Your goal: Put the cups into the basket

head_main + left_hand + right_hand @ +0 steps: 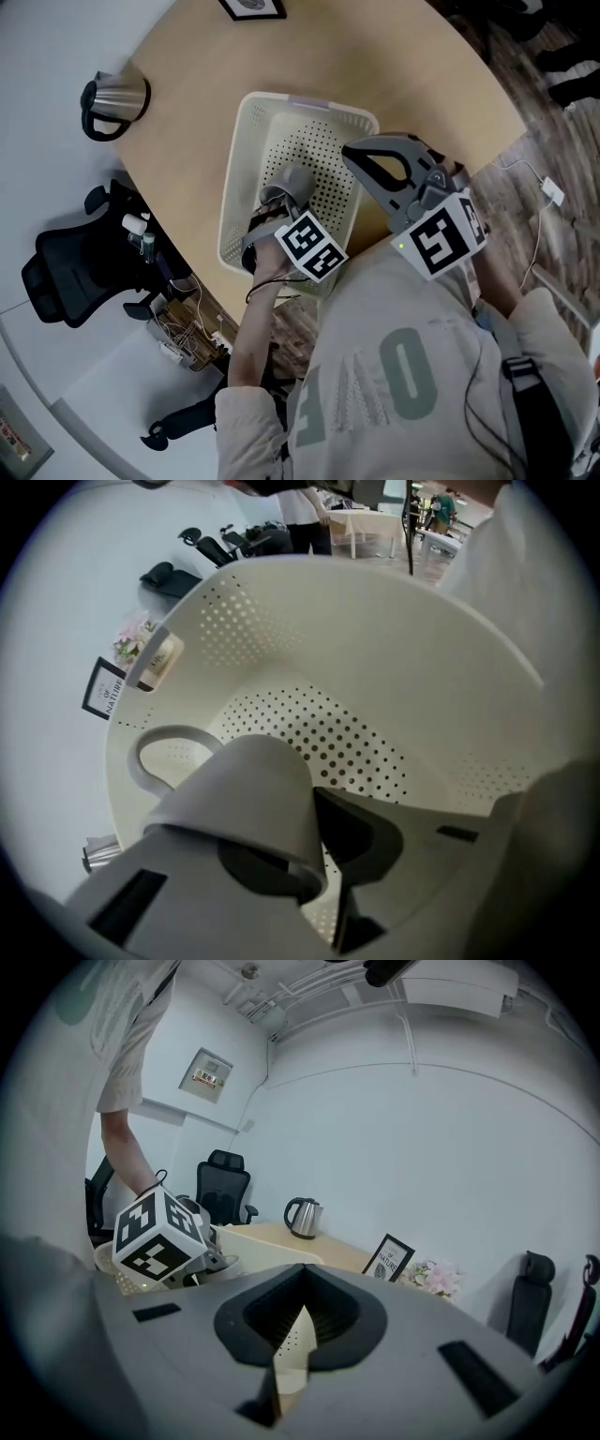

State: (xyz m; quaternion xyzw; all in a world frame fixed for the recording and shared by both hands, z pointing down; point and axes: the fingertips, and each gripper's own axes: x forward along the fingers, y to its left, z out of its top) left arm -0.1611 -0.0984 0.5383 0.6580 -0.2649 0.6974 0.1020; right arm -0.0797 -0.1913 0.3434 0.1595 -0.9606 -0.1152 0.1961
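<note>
A grey cup (246, 794) hangs inside the white perforated basket (246, 141), clamped in the left tool (319, 855), whose jaws are closed on the cup's wall near the rim. The cup is tipped, its mouth turned back toward the tool and its handle swinging out to about 10 o'clock in the left gripper view. This hold suits lowering the cup past the basket's high sides. Whether the cup touches the dotted floor cannot be told, so the drop looks close but not confirmed.

The person's left forearm (251, 319) reaches in from 6 o'clock, angling the left tool steeply down over the basket's near end. The right tool (300, 1309) is held higher, at roughly 3 o'clock from the cup above the basket's right rim. Its jaws are drawn together with nothing between them, apparently kept clear while the other does the work.

The basket sits mid-worktop (394, 66), with a steel kettle (117, 98) well apart at 10 o'clock. No other cup is in sight.
</note>
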